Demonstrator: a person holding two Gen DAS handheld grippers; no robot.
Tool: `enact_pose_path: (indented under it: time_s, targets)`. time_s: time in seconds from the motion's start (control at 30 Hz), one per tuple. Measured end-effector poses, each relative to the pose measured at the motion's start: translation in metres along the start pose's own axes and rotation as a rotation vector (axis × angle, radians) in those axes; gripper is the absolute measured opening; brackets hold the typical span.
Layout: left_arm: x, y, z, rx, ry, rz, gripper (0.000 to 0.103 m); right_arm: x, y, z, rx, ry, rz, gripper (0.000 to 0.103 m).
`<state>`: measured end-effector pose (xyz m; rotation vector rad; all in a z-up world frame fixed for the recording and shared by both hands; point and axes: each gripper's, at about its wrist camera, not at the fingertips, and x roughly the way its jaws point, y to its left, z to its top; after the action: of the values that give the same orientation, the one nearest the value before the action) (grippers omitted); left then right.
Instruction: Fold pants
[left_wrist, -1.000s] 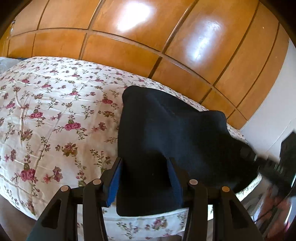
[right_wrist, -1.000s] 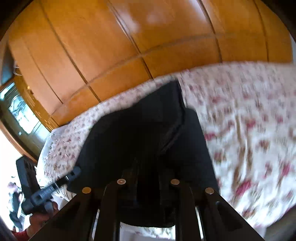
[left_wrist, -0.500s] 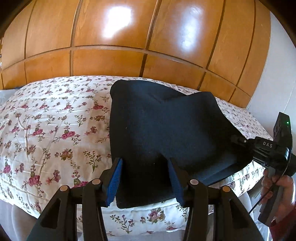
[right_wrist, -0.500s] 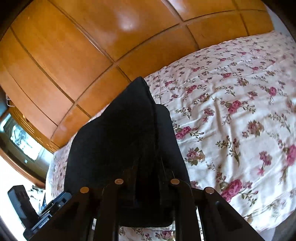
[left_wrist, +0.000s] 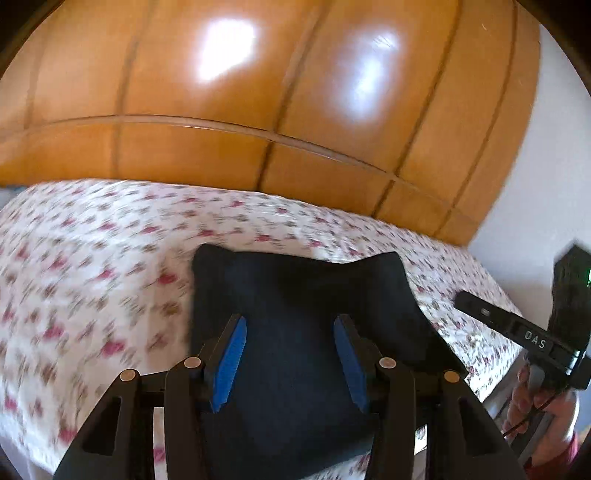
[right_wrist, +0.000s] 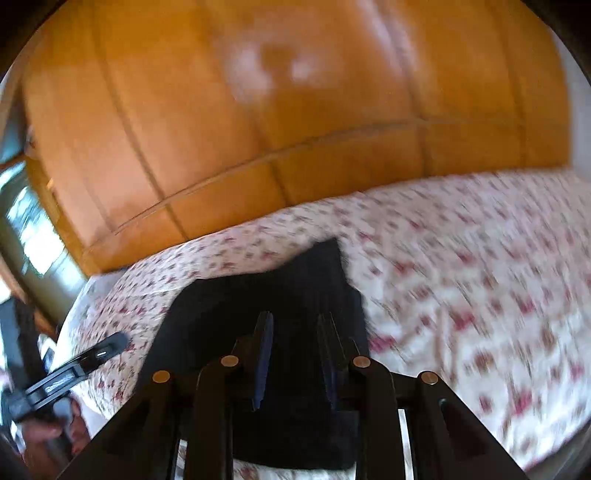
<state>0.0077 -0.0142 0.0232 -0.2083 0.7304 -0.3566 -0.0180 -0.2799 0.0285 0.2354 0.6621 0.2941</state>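
The dark pants (left_wrist: 295, 317) lay folded into a compact block on the flowered bed (left_wrist: 92, 258), just ahead of both tools. The left tool (left_wrist: 290, 354) and right tool (right_wrist: 295, 354) were spread, gripping nothing, probably so the fold could settle flat.

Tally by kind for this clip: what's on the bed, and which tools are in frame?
Folded black pants: 1
Floral bedspread: 1
Handheld tongs, left tongs and right tongs: 2, both open
Wooden wardrobe: 1
Total: 5
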Motion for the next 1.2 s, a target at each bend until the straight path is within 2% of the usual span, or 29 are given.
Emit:
enact_pose_path:
  time_s: [0.1,0.23,0.33,0.4,0.43,0.47,0.6,0.77,0.9,1.07,1.1,1.2]
  targets:
    - [0.033,-0.017,0.017,0.057,0.08,0.02,0.05,0.035,0.019,0.019,-0.09,0.064,0.002,0.025]
    - [0.07,-0.024,0.018,0.093,0.161,0.06,0.05,0.085,0.027,0.027,-0.129,0.19,0.003,0.025]
    - [0.09,-0.017,0.011,0.103,0.183,0.091,0.05,0.116,0.022,0.021,-0.175,0.247,-0.066,0.024]
    - [0.101,-0.005,0.005,0.074,0.195,0.098,0.049,0.13,0.009,0.015,-0.172,0.257,-0.117,0.015]
    - [0.104,-0.001,0.003,0.05,0.186,0.082,0.049,0.134,0.001,0.012,-0.153,0.249,-0.123,0.003]
    - [0.105,0.003,0.0,0.027,0.164,0.067,0.049,0.137,-0.009,0.008,-0.116,0.226,-0.131,0.0]
    - [0.11,0.015,-0.006,-0.029,0.112,0.045,0.048,0.14,-0.034,-0.002,0.035,0.141,-0.085,0.0]
    - [0.11,0.021,-0.006,-0.074,0.088,0.03,0.045,0.139,-0.024,-0.004,0.001,0.1,-0.13,0.0]
    - [0.091,0.025,-0.01,-0.099,0.062,-0.011,0.045,0.126,-0.032,-0.006,0.043,0.062,-0.058,0.0]
    - [0.056,0.023,-0.021,-0.091,0.042,0.016,0.045,0.099,-0.028,-0.014,0.064,0.061,-0.08,0.0]
    - [0.051,0.023,-0.024,-0.085,0.036,0.028,0.045,0.092,-0.026,-0.017,0.062,0.055,-0.085,0.005]
    - [0.03,0.024,-0.038,-0.073,0.009,0.063,0.046,0.07,-0.021,-0.031,0.044,0.034,-0.114,0.007]
